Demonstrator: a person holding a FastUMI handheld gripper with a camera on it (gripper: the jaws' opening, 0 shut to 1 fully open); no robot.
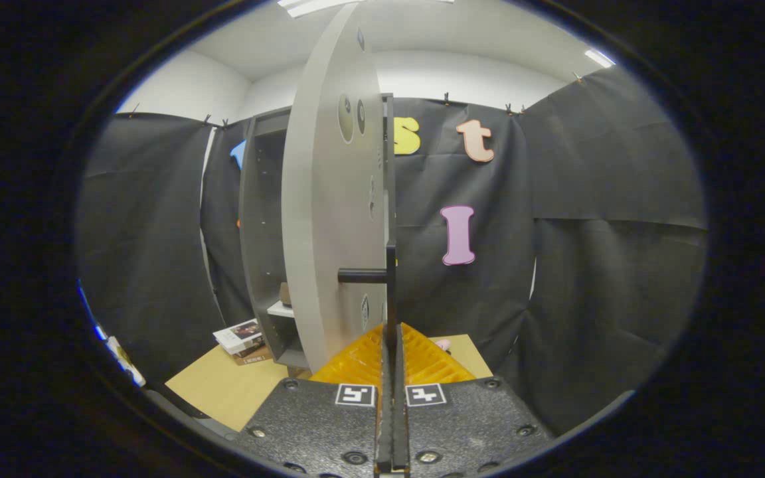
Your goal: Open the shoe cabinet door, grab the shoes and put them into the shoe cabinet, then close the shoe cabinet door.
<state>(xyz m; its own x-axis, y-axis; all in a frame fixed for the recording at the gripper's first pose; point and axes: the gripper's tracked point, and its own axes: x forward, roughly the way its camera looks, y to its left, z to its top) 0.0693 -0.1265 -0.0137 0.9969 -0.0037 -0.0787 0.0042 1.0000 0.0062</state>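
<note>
one tall grey shoe cabinet of flat board stands on the light wooden desk just ahead, and its broad pale grey door is swung out edge-on toward the camera. a slim black bar handle runs down the door's free edge, with a short black post joining it to the panel. the fingers are closed together with no visible gap, lined up right under that bar; whether they pinch its lower end i cannot tell.

the door looks stiff, smooth and fairly light, likely to swing freely on its hinges, so the bar is the sensible place to hold, near its middle. gripping the smooth panel edge would probably slip.

inside, a small brown thing sits on a white shelf, possibly a shoe. a stack of books lies on the desk beside the cabinet's foot, apart from the door's swing. a small pink object lies beyond the fingers.
</note>
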